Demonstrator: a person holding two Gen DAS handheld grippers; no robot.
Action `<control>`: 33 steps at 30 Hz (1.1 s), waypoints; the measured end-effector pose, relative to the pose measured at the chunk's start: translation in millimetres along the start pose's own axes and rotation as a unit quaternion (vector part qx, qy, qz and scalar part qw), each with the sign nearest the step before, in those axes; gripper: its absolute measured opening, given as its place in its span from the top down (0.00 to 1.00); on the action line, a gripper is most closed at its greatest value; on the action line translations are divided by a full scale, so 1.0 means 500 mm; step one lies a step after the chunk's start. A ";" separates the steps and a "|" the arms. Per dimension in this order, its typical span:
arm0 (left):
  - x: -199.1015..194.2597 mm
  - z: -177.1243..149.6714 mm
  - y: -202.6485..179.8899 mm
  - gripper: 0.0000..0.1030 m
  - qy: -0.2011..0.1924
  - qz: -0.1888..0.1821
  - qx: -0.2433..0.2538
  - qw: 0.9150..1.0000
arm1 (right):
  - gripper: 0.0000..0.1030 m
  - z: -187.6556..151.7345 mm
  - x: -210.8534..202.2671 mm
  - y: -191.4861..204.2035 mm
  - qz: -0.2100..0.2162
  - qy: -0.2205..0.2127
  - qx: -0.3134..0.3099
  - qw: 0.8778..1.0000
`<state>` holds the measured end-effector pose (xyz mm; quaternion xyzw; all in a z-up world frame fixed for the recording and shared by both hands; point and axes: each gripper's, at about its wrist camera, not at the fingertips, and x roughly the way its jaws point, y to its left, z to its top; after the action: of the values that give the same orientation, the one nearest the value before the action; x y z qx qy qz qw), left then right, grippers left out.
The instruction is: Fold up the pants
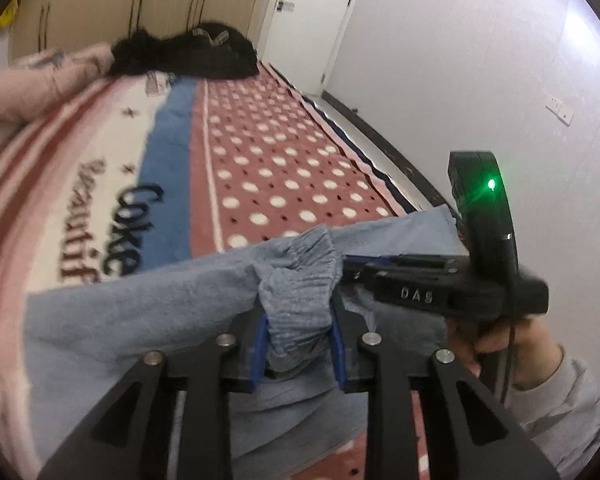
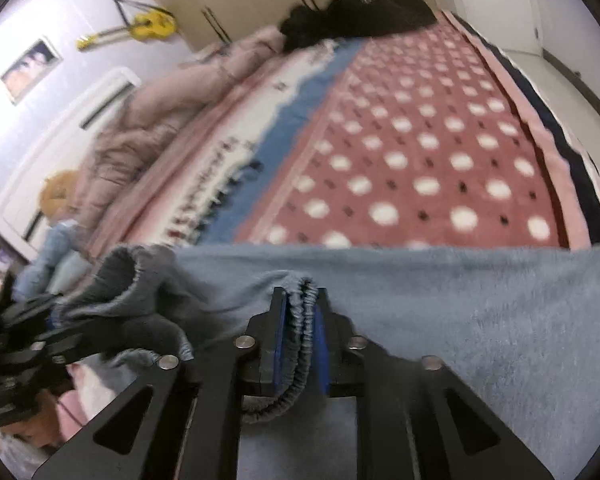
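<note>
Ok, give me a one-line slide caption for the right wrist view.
Right hand-held gripper clamps the elastic waistband of blue-grey pants above a polka-dot blanket.

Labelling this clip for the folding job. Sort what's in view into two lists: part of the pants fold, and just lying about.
Part of the job:
blue pants
left gripper, shut on the ribbed hem
right gripper, shut on the elastic waistband

Lying about:
black garment
pink quilt
yellow guitar
dotted blanket

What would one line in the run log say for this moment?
left claw: shut on blue pants | right claw: shut on waistband | pants over blanket
</note>
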<state>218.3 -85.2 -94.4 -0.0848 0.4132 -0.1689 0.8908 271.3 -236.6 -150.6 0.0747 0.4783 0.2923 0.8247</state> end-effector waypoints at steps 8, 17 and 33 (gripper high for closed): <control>-0.066 0.004 0.037 0.31 -0.014 -0.038 -0.003 0.999 | 0.40 -0.034 -0.100 0.018 0.129 -0.031 -0.026 0.991; -0.108 -0.076 0.115 0.31 0.019 -0.001 0.028 0.999 | 0.33 -0.022 0.005 0.123 0.124 0.011 -0.103 0.987; -0.097 -0.171 0.172 0.31 0.068 -0.017 0.073 0.995 | 0.89 -0.108 -0.061 0.049 0.128 0.042 -0.004 0.991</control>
<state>143.8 11.8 -140.1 -0.0149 0.4578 -0.2188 0.8616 204.8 -241.7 -146.9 0.1192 0.4982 0.4003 0.7598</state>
